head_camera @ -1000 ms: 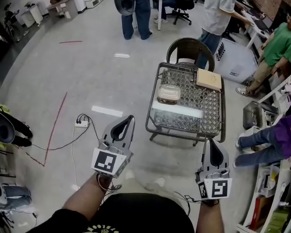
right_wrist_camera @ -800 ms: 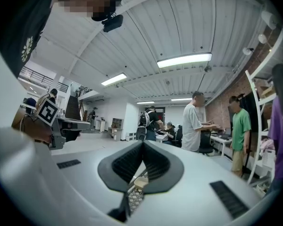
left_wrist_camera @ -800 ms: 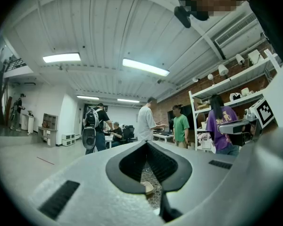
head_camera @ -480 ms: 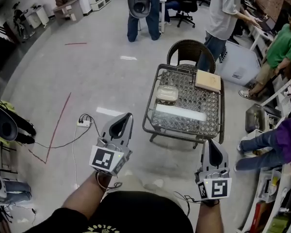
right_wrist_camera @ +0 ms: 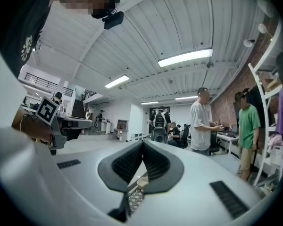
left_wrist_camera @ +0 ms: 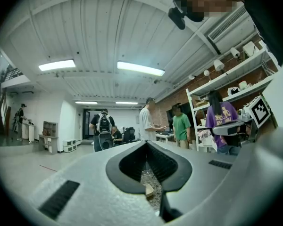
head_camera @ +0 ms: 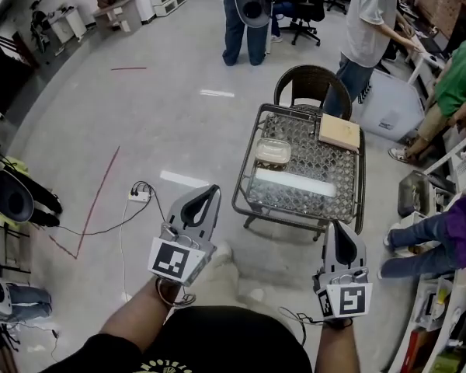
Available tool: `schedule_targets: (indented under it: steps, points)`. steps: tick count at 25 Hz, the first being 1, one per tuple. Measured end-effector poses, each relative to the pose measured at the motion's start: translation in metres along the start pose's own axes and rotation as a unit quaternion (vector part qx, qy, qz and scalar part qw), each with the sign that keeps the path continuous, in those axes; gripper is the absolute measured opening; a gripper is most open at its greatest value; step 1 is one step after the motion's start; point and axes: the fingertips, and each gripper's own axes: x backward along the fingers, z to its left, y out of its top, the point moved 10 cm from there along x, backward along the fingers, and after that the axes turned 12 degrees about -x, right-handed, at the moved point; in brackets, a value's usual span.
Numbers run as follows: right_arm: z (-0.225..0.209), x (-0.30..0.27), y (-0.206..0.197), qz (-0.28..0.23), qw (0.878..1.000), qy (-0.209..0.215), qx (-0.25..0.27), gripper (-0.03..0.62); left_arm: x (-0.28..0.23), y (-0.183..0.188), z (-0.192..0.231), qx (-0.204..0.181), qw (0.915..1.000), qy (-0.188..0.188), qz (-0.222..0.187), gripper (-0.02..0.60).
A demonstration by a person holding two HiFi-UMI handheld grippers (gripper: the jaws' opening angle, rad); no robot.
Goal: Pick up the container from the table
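Container [head_camera: 272, 152], clear and rounded-rectangular with a pale tint inside, is sitting on the table [head_camera: 245, 205], on the left part of its top, towards the far side. The table is showing a lattice-patterned top with a glossy sheen, set in a dark rod frame with rounded corners. A flat, tan wooden block [head_camera: 339, 132] is lying at the far right corner, apart from the container. A dark wicker chair [head_camera: 309, 82] with a curved back is standing just behind the table.

The left gripper [head_camera: 210, 190] and the right gripper [head_camera: 335, 225], both of smooth grey plastic with ribbed black pads, are hovering over the polished grey floor, short of the table. Each pair of jaws is pressing together with nothing between them. A white power strip [head_camera: 139, 196] with a black cable is lying on the floor to the left. Several people are standing beyond the table and at its right.
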Motion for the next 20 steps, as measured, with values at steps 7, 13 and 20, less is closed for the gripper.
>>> schedule_targets:
  steps: [7, 13, 20]
  points:
    - [0.008, -0.037, -0.004, 0.005, 1.000, -0.002, 0.001, 0.011, -0.021, -0.019, 0.029, 0.013, 0.9999, -0.009, 0.005, 0.009]
    - [0.003, -0.073, -0.007, 0.013, 1.000, -0.011, -0.005, 0.011, -0.051, -0.036, 0.050, 0.010, 0.9994, -0.030, 0.016, 0.009]
    - [-0.008, -0.111, -0.014, 0.019, 1.000, -0.020, -0.012, 0.011, -0.077, -0.056, 0.073, 0.027, 0.9991, -0.027, 0.021, 0.009]
